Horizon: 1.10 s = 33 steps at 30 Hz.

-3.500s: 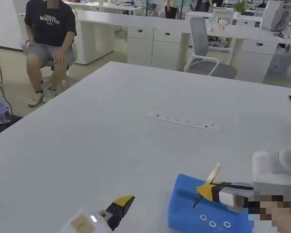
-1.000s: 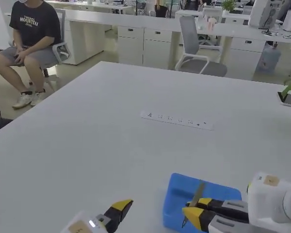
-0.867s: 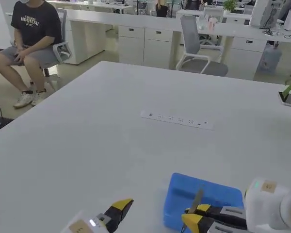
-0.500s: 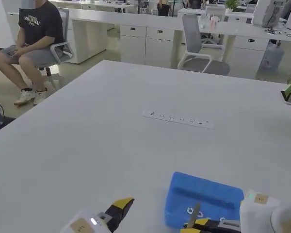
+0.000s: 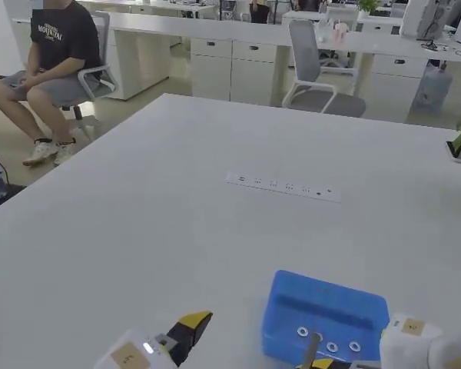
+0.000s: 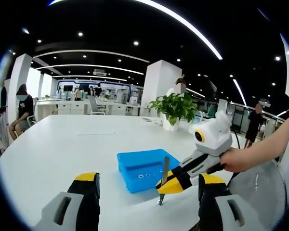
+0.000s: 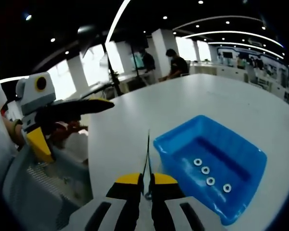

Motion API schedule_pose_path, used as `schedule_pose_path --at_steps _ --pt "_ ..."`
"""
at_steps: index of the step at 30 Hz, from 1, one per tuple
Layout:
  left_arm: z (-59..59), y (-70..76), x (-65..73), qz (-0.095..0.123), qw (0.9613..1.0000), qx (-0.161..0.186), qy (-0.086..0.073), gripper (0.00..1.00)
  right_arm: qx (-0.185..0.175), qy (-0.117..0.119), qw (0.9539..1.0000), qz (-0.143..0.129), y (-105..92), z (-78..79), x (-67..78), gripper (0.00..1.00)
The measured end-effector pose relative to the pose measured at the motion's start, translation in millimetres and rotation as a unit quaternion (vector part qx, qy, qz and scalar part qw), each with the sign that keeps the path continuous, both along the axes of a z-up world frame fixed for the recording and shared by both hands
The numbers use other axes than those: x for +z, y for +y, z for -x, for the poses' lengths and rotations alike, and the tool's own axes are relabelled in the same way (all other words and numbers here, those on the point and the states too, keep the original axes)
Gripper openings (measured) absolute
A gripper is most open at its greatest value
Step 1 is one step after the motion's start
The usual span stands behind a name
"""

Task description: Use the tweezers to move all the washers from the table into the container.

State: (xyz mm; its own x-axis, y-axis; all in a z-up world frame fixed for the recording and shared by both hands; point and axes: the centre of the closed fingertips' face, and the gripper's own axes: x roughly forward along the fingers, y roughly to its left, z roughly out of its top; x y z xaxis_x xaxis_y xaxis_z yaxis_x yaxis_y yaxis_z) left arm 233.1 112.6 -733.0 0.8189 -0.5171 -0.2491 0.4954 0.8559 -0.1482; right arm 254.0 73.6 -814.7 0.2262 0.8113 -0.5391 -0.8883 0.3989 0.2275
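White table [image 5: 138, 231] spreads out under us, and we place everything by the blue container [image 5: 326, 298] that sits on it. Nearest us, left of the container and apart from it, the left gripper [image 5: 190, 324] hangs over bare tabletop. Its own view shows its jaws spread wide with nothing between them. At the container's near right, the right gripper [image 7: 147, 180] has its jaws pressed together on the tweezers [image 7: 148, 149]. The thin tips of the tweezers reach out by the container's near rim and point down toward the table. We cannot tell whether they touch it. We make out nothing pinched in the tips, though they are too fine for us to be sure. On the container's floor lie four washers [image 7: 205, 170] in a loose row, close to one another and away from the walls. We judge those four as done. Whether more are left on the table we cannot tell, so the job may be near its end or may need another pick. Beyond the container and well apart from it, a power strip [image 5: 284, 187] lies flat on the table. Past the table's far edge stands a chair [image 5: 316, 65], and far to the container's left a person [image 5: 54, 46] sits.
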Motion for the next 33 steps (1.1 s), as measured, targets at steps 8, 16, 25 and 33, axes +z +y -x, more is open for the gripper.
schedule_pose_path --at_steps 8,16,25,33 --pt "0.4 -2.7 1.4 -0.001 1.0000 -0.001 0.001 0.86 0.037 -0.051 0.9979 0.017 -1.2 13.7 0.3 0.05" --pt "0.2 -2.6 0.7 0.000 1.0000 -0.002 0.001 0.86 0.092 -0.116 0.9866 0.069 -3.1 23.4 -3.0 0.03" --pt "0.0 -1.1 0.5 -0.001 1.0000 0.001 0.000 0.86 0.098 -0.120 0.9853 0.072 5.9 17.8 -2.0 0.03" --pt "0.0 -0.4 0.2 -0.001 1.0000 0.001 0.000 0.86 0.026 -0.051 0.9983 0.009 0.9 5.5 12.3 0.03"
